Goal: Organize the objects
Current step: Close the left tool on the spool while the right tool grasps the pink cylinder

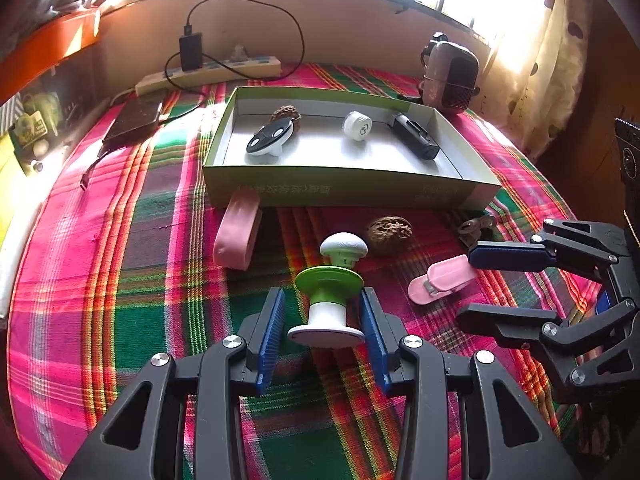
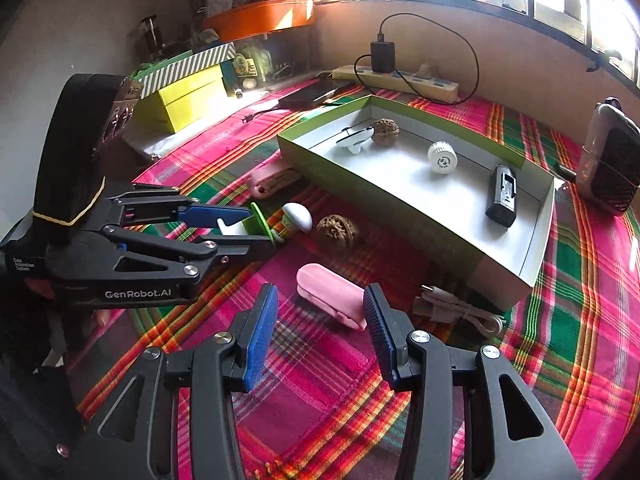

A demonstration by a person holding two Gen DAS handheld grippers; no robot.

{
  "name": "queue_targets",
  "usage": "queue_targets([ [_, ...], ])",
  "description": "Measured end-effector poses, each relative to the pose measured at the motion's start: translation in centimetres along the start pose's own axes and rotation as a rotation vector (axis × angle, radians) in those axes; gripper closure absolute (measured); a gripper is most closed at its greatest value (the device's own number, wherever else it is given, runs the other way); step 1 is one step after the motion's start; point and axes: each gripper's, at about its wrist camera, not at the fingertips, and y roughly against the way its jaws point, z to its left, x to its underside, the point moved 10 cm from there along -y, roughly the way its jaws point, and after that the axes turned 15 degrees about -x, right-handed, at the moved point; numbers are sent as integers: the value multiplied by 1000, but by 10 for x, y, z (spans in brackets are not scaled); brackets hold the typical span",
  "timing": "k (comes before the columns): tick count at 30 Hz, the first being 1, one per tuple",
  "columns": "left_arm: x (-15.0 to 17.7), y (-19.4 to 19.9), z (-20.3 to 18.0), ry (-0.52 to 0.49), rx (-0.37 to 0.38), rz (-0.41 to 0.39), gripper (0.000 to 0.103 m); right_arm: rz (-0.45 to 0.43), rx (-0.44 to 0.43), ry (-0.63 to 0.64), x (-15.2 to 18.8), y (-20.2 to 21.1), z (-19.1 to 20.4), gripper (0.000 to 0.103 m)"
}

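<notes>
My left gripper sits closest, its blue pads closed against the white base of the green-and-white mushroom-shaped plastic toy, which lies on its side on the pink-and-green plaid cloth surface. My right gripper hangs with its jaws half apart around the pink plastic clip, pads just beside it and not yet pressing. Beyond them stands the shallow green-sided cardboard box, already holding a black-and-white oval gadget, a brown walnut, a small white round cap and a black rectangular device. So I judge the sorting roughly half done. Left outside are the toy, the clip, a second walnut, a pink rubbery loop against the box's front wall, and a coiled pale cable. The box's near wall must be cleared on each carry, and my two grippers work close together, so they could knock one another.
</notes>
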Motion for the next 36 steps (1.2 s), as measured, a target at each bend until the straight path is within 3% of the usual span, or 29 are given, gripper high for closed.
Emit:
queue_targets([
  [2,0,0,0,1,0,0,66,-7,-18,6,-1,1,3,57],
  [6,0,0,0,0,1,-1,66,-5,52,4,-4,-3,-8,57],
  [19,0,0,0,4,0,-1,66,70,-30,-6,11,-19,2,57],
  [26,-1,-1,-1,-1,-6,0,66,61,70,-7,3,-26,-4,57],
  [36,-3,-3,0,-2,-30,-9,66,28,145,-48,0,-25,-14,57],
])
